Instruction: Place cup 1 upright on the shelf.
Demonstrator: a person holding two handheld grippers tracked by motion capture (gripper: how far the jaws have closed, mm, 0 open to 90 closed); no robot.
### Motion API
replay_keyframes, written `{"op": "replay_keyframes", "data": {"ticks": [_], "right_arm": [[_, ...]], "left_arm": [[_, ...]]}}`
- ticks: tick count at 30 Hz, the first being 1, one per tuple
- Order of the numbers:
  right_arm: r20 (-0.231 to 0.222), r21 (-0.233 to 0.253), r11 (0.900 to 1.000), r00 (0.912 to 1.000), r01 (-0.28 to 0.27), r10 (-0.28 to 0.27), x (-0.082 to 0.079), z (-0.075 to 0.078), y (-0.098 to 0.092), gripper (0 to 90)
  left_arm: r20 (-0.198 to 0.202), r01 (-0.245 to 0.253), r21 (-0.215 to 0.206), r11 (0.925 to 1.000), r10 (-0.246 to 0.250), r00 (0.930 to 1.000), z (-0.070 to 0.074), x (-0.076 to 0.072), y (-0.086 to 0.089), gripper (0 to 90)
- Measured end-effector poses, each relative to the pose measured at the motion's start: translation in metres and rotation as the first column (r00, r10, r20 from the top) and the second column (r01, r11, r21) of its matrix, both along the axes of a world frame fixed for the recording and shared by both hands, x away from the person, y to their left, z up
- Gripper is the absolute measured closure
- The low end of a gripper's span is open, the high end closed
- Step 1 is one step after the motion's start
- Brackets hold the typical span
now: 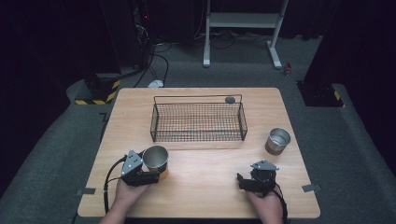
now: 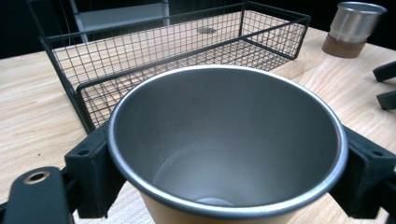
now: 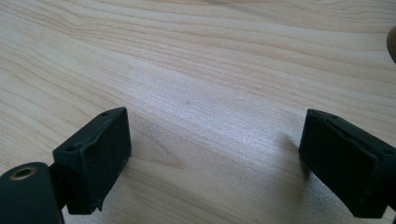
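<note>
Right now the metal cup (image 2: 224,149) sits clamped between the left hand-held gripper (image 1: 148,176) jaws.

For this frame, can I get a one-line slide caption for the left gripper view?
Left tongs clamp an empty steel cup with tan base before a black wire basket on the wooden table.

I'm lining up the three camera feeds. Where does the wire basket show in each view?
High view: the wire basket sits at the table's middle, toward the far edge.
Left gripper view: it spans the upper part of the picture, behind the cup clamped in the left gripper.
Right gripper view: not in it.
Shared landmark: the brown-based steel cup right of the basket.
</note>
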State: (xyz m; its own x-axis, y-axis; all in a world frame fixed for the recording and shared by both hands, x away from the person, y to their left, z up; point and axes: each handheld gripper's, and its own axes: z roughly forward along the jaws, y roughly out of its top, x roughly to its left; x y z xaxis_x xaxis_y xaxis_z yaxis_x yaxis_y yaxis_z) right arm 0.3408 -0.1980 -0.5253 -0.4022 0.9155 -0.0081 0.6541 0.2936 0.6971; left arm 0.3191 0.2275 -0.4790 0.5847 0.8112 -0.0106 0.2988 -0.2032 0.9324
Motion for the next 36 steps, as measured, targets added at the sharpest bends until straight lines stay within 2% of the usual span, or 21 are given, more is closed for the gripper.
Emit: {"op": "replay_keyframes", "data": {"ticks": [18,20,29,31,36], "right_arm": [[0.000,0.000,1.000,1.0000,0.000,0.000,0.000,0.000,0.000,9.0],[0.000,0.000,1.000,1.0000,0.000,0.000,0.000,0.000,0.000,9.0],[0.000,0.000,1.000,1.0000,-0.001,0.001,0.000,0.000,0.000,9.0],[0.000,0.000,1.000,1.0000,-0.001,0.001,0.000,0.000,0.000,8.9],[0.001,-0.002,1.000,0.9999,-0.012,0.012,0.001,0.000,0.000,9.0]], "left_arm": [[0.032,0.005,-0.019,0.9998,-0.004,0.9995,0.008,-0.005,0.000,13.3],[0.031,0.008,-0.027,0.9996,-0.007,0.9995,0.009,-0.006,0.000,13.3],[0.024,0.009,-0.010,0.9999,-0.009,0.9997,0.013,-0.007,-0.003,13.3],[0.022,0.011,-0.022,0.9997,-0.011,0.9997,0.014,-0.007,-0.006,13.3],[0.027,0.006,-0.020,0.9998,-0.005,0.9996,0.016,-0.008,-0.011,13.3]]}}
